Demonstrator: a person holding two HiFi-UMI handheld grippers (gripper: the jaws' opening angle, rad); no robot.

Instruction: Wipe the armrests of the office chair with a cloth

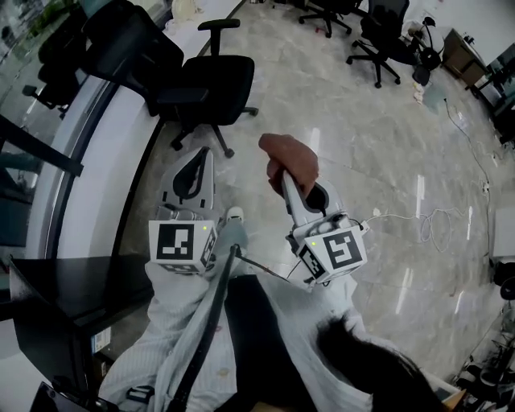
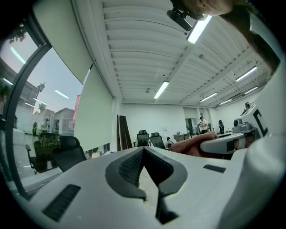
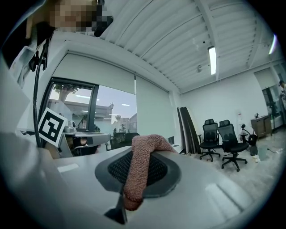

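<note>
Pale marble office floor (image 1: 378, 153); right gripper (image 1: 283, 181) clamps reddish knitted cloth (image 1: 291, 154), left gripper (image 1: 205, 154) closed empty; approach stage, black swivel office chair (image 1: 209, 84) armrest (image 1: 219, 24) next

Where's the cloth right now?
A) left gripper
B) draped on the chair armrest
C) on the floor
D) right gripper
D: the right gripper view shows the cloth pinched in the right gripper. The left gripper has its jaws together on nothing, and the office chair stands ahead with a bare armrest.
</note>
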